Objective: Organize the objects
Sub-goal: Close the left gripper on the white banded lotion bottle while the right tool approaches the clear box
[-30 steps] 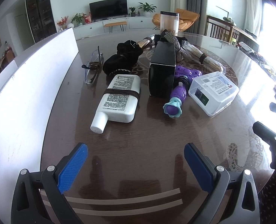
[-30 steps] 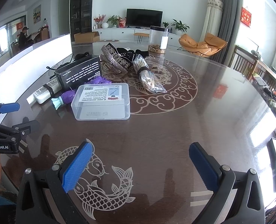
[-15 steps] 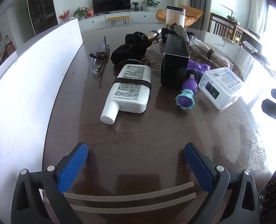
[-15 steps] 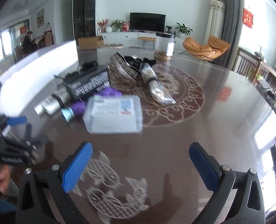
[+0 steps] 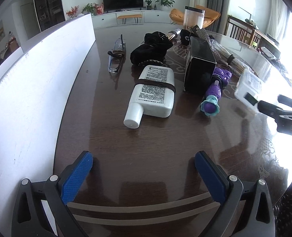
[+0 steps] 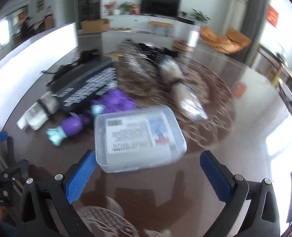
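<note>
The right hand-held gripper (image 6: 146, 169) is spread wide and empty, its 2 blue pads (image 6: 80, 175) low over the tabletop (image 6: 235, 138), with the clear plastic box (image 6: 138, 136) lying flat just ahead and reaching toward the gap between them. The wrist view is smeared with motion, so I cannot tell whether the left pad touches the box's near corner or only sits beside it. The step in hand looks like taking hold of this box. To do it well, the jaws should straddle the box squarely across its shorter sides and settle before closing, since the smooth lid and walls are likely to slip under a skewed pinch.

Left of the box lie the purple toy (image 6: 73, 126) with its teal flower end, the black carton (image 6: 86, 86) and the white bottle (image 5: 154, 92); the toy is very near the box, so a sideways sweep there could nudge it. Behind the box sits a wrapped bundle (image 6: 187, 100). Right of the box the tabletop is bare up to its curved edge, the freest way out.

The left hand-held gripper (image 5: 144, 169) is also wide and empty, well short of the bottle, with a white panel (image 5: 37, 79) walling off its left side.
</note>
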Tool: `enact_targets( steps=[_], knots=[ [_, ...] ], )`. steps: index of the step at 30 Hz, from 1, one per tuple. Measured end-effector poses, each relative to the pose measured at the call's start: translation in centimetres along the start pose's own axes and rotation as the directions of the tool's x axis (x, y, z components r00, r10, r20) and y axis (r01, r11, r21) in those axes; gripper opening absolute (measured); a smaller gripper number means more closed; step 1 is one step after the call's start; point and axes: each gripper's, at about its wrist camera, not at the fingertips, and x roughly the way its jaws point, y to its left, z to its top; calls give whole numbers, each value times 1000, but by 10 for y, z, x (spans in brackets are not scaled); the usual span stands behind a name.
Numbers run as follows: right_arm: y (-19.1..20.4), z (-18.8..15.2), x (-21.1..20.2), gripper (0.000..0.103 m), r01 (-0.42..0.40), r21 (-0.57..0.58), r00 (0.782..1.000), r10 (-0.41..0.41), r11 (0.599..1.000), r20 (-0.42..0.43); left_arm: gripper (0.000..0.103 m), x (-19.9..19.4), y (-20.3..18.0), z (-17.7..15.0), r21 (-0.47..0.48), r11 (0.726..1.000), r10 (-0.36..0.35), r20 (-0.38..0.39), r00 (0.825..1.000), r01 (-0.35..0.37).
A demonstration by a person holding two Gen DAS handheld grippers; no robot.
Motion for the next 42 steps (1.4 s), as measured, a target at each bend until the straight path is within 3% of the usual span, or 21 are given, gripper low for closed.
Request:
enact_targets(
  steps=[4,12,17,22,31,42],
  knots=[
    [-44,-26,-7,103,48,108,999,-46,993,-16,103,3,-7,5,11,1000,-8,-15,1000,8],
    [-84,-49,-13,103,6,262,1000,2,965,-29,103,11,-15,16,47,998,-28,-68,997,31],
    [-79,-52,-12,103,34,232,999,-28,972,-30,103,10,-14,14,72,996,-44,-58,997,48],
    [-74,-54,-9,103,60,214,998,-61,975,-3,103,18,-14,28,84,995,-50,-123,991,60],
    [-74,-53,-9,103,60,215,998,-61,975,-1,103,45,-3,68,55,997,-52,-180,982,63],
    [-74,-54,-9,103,61,214,998,-63,975,0,103,55,-4,82,103,992,-52,-197,979,74]
  ],
)
